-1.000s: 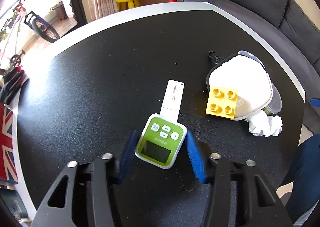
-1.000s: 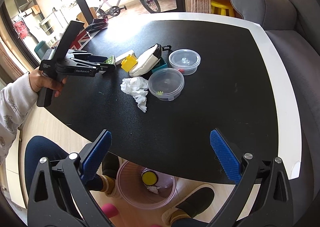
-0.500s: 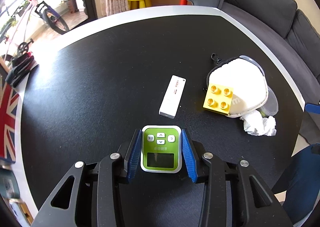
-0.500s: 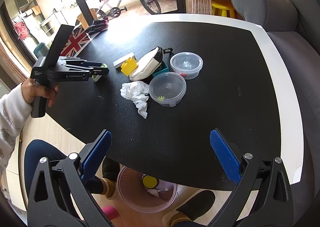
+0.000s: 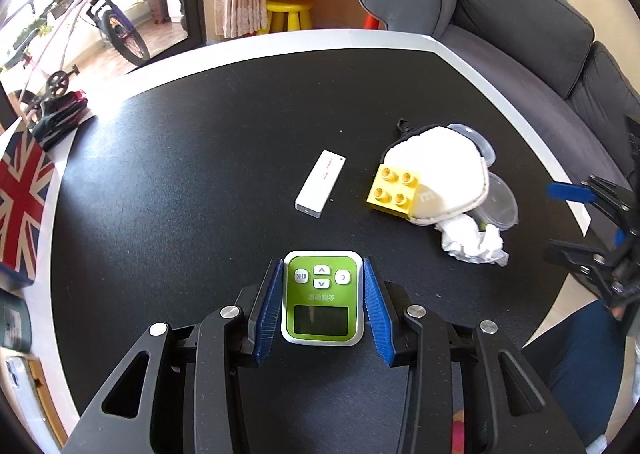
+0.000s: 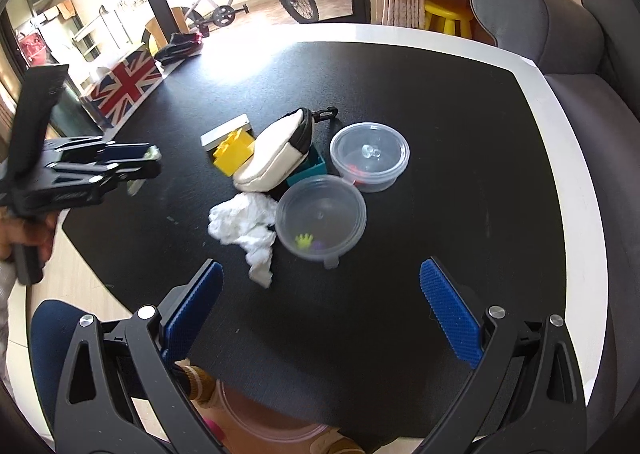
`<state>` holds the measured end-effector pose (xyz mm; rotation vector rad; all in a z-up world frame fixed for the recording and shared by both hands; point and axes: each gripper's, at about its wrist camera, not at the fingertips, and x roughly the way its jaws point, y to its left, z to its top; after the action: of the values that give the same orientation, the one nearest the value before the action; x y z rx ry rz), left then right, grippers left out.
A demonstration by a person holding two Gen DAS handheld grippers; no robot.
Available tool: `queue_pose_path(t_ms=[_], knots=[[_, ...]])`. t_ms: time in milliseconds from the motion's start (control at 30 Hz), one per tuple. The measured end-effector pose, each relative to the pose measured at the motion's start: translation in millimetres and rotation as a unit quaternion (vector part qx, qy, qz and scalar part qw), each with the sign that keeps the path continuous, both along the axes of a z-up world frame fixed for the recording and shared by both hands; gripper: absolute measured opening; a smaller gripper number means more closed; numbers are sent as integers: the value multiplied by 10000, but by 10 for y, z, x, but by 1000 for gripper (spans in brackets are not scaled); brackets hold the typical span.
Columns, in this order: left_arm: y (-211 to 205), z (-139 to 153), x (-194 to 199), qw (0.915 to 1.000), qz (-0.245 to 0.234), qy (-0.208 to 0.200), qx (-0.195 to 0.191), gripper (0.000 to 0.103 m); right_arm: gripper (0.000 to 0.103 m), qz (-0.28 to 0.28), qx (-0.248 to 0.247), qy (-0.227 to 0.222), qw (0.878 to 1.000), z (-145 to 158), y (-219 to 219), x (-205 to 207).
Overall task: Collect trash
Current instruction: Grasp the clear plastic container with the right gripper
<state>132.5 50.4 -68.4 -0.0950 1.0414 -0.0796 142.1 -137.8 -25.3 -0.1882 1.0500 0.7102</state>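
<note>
Crumpled tissue point(image 6: 244, 228) lies on the desk point(image 6: 460, 174) beside the white pouch point(image 6: 276, 158). Left gripper point(image 5: 322, 300) jaws clamp a green device point(image 5: 322, 298). Right gripper point(image 6: 320, 310) jaws gape wide, empty.

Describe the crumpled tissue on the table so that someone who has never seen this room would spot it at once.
Start at the black table and find the cluster of things near its middle. On the side of that cluster nearest the person's lap lies the crumpled tissue, against a clear lidded tub and just below a white pouch. It is the only soft, shapeless white wad there.

Cluttered black table point(image 6: 460, 126), crumpled tissue point(image 6: 244, 226)
</note>
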Motion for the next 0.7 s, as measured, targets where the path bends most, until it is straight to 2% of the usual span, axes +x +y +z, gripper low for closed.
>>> queue_pose_path(t_ms=[333,633,700], knots=[[2,45,-120,9998,52,-139,-135,39,97,55,-202,119,9997,-210,201,267],[-14,6,-158,9997,64,-159,-182,39,77,136,-262,205,9994,-311,275,327],[-16,0,-159,9997,69,-162,-185,39,67,150,-241,221,9994,-316,277,326]])
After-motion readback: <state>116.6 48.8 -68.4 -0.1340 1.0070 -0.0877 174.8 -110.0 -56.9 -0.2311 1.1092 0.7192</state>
